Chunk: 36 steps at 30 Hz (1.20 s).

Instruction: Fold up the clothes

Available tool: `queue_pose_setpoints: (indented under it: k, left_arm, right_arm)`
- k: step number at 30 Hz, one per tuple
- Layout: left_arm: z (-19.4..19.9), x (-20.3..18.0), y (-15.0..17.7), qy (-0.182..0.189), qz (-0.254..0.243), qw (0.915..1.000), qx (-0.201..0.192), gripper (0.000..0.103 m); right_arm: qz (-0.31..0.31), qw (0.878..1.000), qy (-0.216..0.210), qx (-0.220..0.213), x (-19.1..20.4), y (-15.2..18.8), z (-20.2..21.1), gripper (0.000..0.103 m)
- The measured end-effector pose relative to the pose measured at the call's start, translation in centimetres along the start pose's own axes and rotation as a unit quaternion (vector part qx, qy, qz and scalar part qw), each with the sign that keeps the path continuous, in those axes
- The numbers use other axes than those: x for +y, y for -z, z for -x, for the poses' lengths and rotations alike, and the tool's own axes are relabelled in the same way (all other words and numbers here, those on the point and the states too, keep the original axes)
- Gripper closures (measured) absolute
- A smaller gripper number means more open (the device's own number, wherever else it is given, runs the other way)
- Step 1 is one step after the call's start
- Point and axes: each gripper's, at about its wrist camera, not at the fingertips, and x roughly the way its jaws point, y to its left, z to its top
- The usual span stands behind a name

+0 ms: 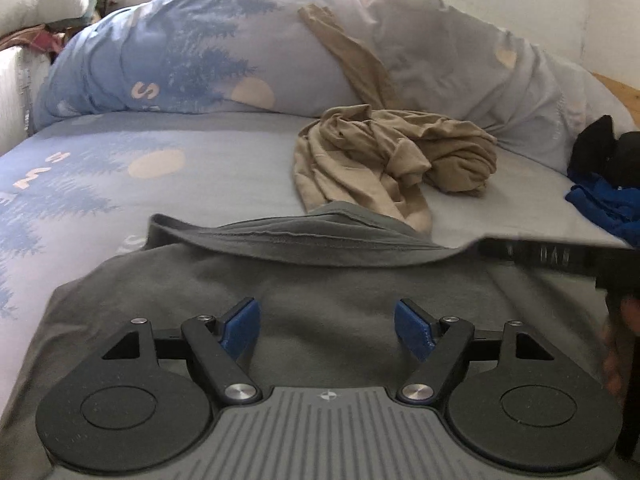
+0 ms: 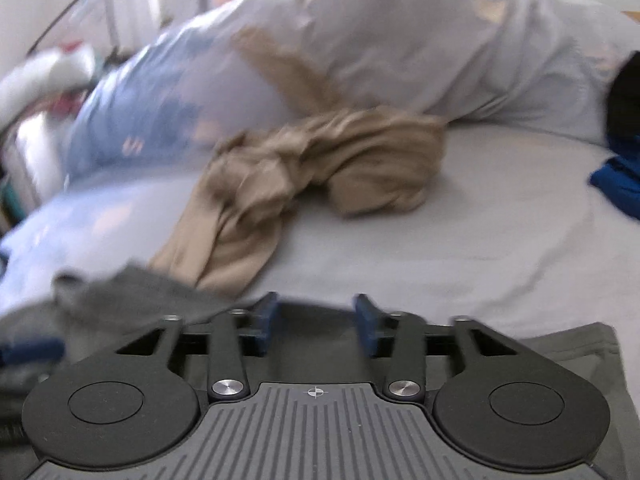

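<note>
Grey shirt [image 1: 280, 280], left-wrist view: spread flat on the bed [image 1: 240, 148] across the lower centre of the frame, far edge doubled over, apparently laid out for folding; left tongs [image 1: 327, 320] spread and empty just above it, tan garment [image 1: 392, 160] heaped beyond. Right-wrist view, blurred: right tongs [image 2: 316, 320] parted, nothing between them, grey shirt [image 2: 132, 292] at lower left and beneath them.
</note>
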Motion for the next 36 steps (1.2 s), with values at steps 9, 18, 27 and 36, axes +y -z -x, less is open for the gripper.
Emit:
queue_pose_setpoints:
  k: [9, 18, 27, 36]
  left_arm:
    - [-3.6, 0.9, -1.7, 0.007, 0.02, 0.9997, -0.014, 0.014]
    - [-5.7, 1.5, -2.9, 0.0, 0.05, 0.998, -0.037, 0.011]
    - [-5.4, 5.0, -4.4, -0.016, 0.136, 0.9873, -0.081, 0.01]
    - [-2.5, 2.5, -6.4, 0.001, -0.034, 0.9984, -0.044, 0.01]
  right_arm:
    - [-0.011, 0.999, -0.017, -0.028, -0.9, 0.5, 1.5, 0.001]
    - [-0.01, 0.999, -0.044, -0.017, -1.6, 1.3, 1.8, 0.0]
    - [-0.004, 0.998, -0.054, -0.012, -1.6, 1.6, 1.7, 0.0]
    - [-0.001, 0.999, -0.052, 0.0, -1.4, 1.7, 0.9, 0.0]
